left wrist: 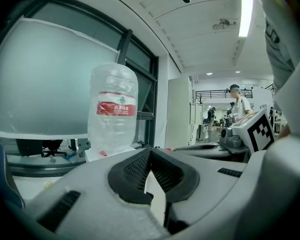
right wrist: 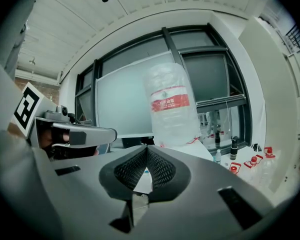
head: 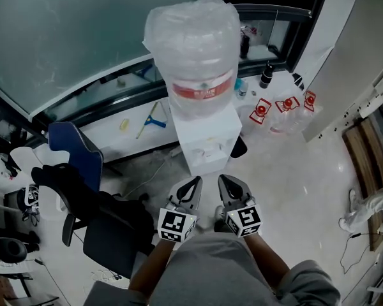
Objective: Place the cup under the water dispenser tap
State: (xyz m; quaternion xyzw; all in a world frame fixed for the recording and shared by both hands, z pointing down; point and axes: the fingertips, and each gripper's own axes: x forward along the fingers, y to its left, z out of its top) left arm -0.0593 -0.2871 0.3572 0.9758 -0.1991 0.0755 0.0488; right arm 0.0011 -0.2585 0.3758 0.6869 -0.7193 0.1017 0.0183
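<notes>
Pale glossy floor (head: 293, 190), water dispenser (head: 207, 142) just ahead of left gripper (head: 195, 181) and right gripper (head: 225, 179), both jaws fully together, empty.

An upturned clear plastic water bottle (head: 195, 50) sits on the white box-shaped water dispenser (head: 204, 142). Left of the dispenser stands a blue padded chair (head: 76, 155). Right of it lie red-capped clear bottles (head: 284, 110).

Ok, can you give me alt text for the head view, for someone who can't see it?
Seen from above, the left gripper and right gripper, both shut, are held side by side in front of a white dispenser topped by a big clear bottle. A blue chair stands to the left, and small bottles lie on the floor to the right.
</notes>
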